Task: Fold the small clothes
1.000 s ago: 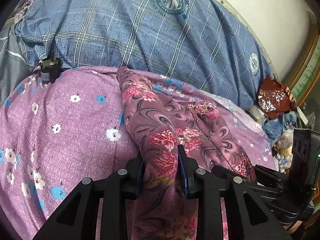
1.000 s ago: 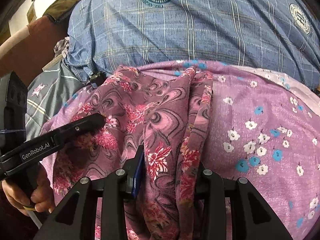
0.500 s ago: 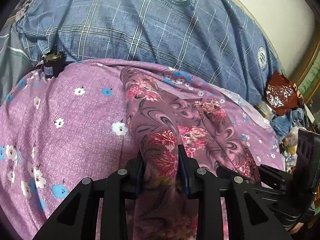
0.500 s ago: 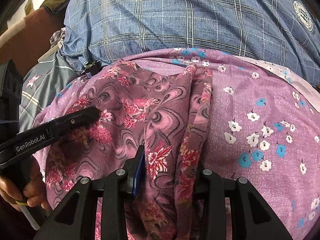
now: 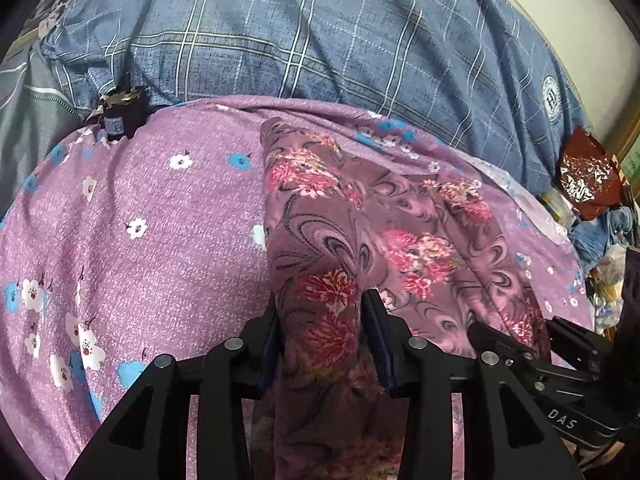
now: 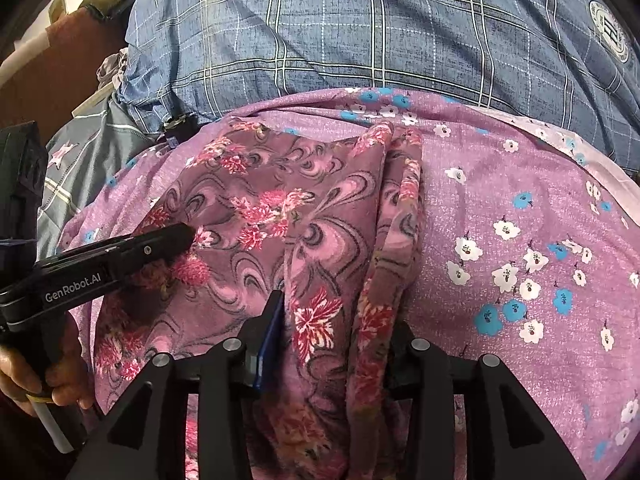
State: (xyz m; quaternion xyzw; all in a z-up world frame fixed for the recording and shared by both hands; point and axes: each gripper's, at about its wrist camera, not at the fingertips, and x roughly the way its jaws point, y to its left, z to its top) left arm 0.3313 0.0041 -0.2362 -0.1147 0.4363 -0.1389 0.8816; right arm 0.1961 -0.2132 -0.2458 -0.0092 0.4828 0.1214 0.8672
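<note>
While lying across the purple flowered sheet (image 5: 132, 216), with the blue plaid bedding (image 5: 320, 52) beyond, the dark pink floral garment (image 5: 360, 216) is looking thin, light, limp and probably a bit slippery, so it is likely sagging wherever unsupported; best held at the bunched near edge folds. Left gripper (image 5: 322, 320) is pointing steeply down, jaws opening with a cloth fold between them, pads seemingly touching it. Right gripper (image 6: 334, 320) is angled down alongside, jaws likewise opening around the doubled edge. A hand (image 6: 44, 376) is gripping the left handle.
</note>
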